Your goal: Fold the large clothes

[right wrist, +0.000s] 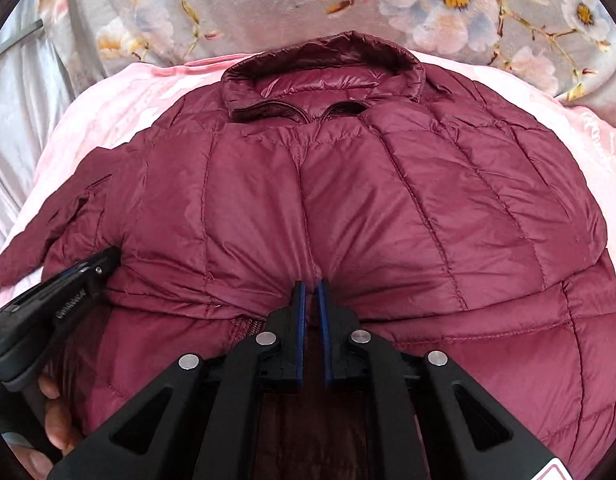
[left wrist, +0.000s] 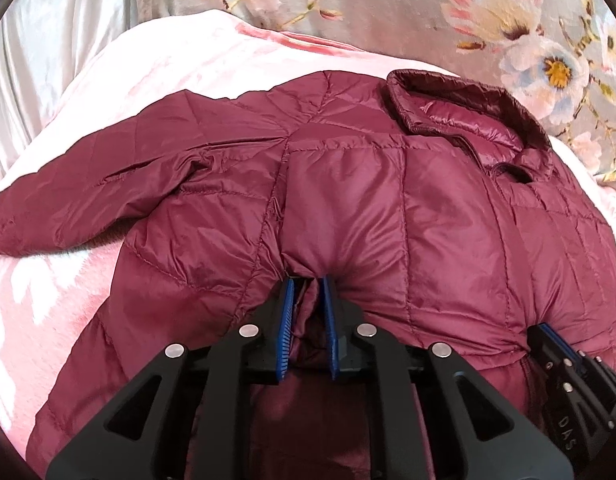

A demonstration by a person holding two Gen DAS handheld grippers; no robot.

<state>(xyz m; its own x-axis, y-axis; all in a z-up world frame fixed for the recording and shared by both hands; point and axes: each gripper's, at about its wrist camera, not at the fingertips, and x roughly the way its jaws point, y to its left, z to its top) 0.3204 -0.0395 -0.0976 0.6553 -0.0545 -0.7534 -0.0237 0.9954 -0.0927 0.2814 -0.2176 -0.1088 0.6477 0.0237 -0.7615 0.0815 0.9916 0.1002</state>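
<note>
Left wrist view, jacket: the maroon quilted jacket (left wrist: 347,184) lies front up on a pink blanket (left wrist: 60,288), collar (left wrist: 463,116) toward the floral bedding (left wrist: 387,8) at the far side.
Left wrist view, left tongs: the left tongs (left wrist: 308,284) are pinched on a bunched ridge of the jacket's fabric, with creases radiating from between the blue pads (left wrist: 287,320); a narrow gap stays between the pads, filled by cloth.
Left wrist view, sleeve: one sleeve (left wrist: 88,200) stretches out flat to the left over the blanket, not yet folded in.
Left wrist view, other tool: the right tongs (left wrist: 547,340) show at the lower right edge, pressed into the jacket; from here I cannot tell their state.
Right wrist view, right tongs: the right tongs (right wrist: 311,286) are nearly closed on a gathered fold near the zipper line (right wrist: 248,326), with the fabric puckered between them.
Right wrist view, fold: a doubled edge runs across the jacket at the tongs' level, so the lower part seems to be lifted over toward the collar (right wrist: 319,80).
Right wrist view, left tool: the left tongs (right wrist: 68,280) sit at the jacket's left side, held by the person's hand (right wrist: 56,412).
Progress: early, by my judgement. Both grips are taken and a bottom-up fold appears underway; the sleeve, and squaring the bundle, remain.
</note>
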